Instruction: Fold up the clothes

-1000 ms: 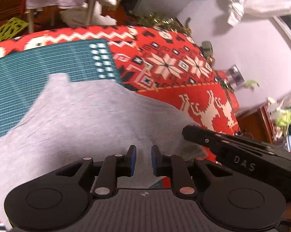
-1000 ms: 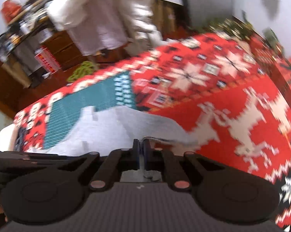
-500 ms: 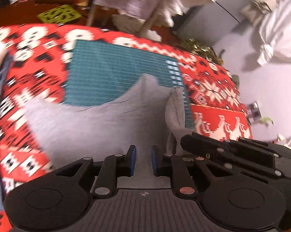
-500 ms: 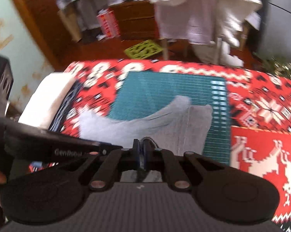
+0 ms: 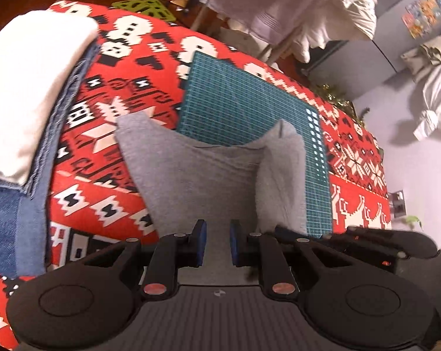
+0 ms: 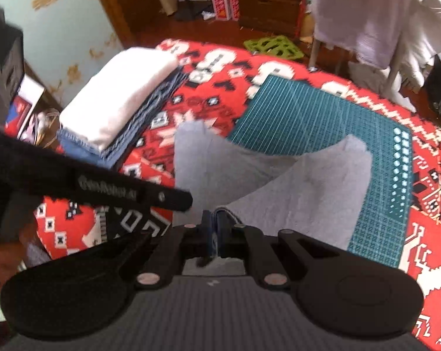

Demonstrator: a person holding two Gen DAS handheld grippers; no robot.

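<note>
A grey garment lies partly on a green cutting mat, on a red patterned blanket. Its right part is folded up and over, making a raised flap. My right gripper is shut on the grey garment's near hem, which shows just above the pads. My left gripper hovers over the near part of the grey cloth, open, with a gap between its blue pads and cloth showing below. The two grippers are close side by side, the left one's fingers crossing the right wrist view.
A folded white cloth sits on folded denim at the blanket's left end, also seen as a stack. Beyond the far edge stand a drying rack with white laundry, a green grid on the floor, and dressers.
Both grippers have swung left. The right one carried the grey garment's edge with it, folding its right part over. The folded stack came into view. The left gripper stayed open.
</note>
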